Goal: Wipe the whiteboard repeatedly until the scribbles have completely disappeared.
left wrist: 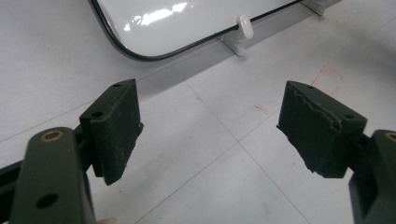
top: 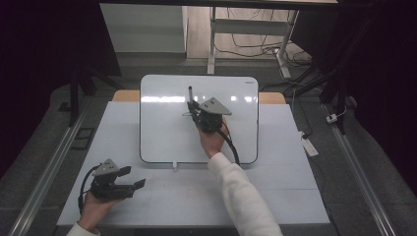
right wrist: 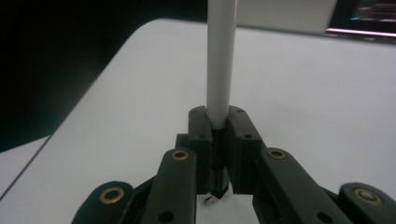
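— What does the room look like?

— Dark on both sides, with a grey floor and cables [top: 255,49] trailing under a metal frame beyond the far edge. A pale desk [top: 275,191] made of square panels takes up the middle.

— And the biggest thing on it?

— A whiteboard [top: 162,128] with rounded corners and a thin dark rim, propped at the desk's far edge, centred. Its lower edge sits in small white holders [left wrist: 245,28].

— Where are the grippers?

— The right gripper [top: 193,105] is over the upper middle of the whiteboard, held by a hand in a white sleeve [top: 246,196]. Its jaws are closed tight around a marker [right wrist: 220,60] with a white barrel, which stands up between them. The marker's dark tip points down at the board; whether it touches is hard to tell, though a small dark mark [right wrist: 208,199] sits just beside it.

— The other one?

— The left gripper [top: 132,178] is near the desk's near left corner, well apart from the whiteboard. Its jaws are spread wide with nothing between them, bare desk beneath. Faint red marks [left wrist: 327,77] show on the surface ahead of it.
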The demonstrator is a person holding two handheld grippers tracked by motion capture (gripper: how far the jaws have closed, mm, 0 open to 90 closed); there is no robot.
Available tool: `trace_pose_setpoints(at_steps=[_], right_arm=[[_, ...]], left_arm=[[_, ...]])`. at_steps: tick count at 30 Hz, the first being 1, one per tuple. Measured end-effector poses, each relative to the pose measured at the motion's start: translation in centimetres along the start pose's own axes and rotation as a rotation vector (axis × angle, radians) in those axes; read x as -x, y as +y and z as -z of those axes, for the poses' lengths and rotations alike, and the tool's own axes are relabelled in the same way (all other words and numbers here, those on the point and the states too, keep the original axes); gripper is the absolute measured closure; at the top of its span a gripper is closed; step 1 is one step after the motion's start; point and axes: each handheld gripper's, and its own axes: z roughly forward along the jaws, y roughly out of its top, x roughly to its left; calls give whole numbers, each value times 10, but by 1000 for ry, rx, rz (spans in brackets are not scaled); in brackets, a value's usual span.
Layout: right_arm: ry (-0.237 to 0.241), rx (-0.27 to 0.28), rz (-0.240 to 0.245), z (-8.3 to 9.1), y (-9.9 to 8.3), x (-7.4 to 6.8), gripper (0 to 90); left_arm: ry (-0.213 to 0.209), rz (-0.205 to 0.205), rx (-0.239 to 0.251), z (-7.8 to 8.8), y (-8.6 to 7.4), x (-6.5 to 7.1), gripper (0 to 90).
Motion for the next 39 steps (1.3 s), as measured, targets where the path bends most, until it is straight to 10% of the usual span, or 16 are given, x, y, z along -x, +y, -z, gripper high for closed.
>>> trace_pose_setpoints(at_steps=[9,16,23,39], right_arm=[[61,-35,45,7,-12,-11,812],[-4,-1,-5,5,-2,4,811],[86,-27,37,-7,-8,-24,812],[58,-1,20,-9,-6,-22,812]], left_arm=[[0,1,-1,0,0,-1,219],[1,2,0,0,0,0,219],[3,-2,-2,1,0,0,219],[3,3,4,2,-1,-1,219]])
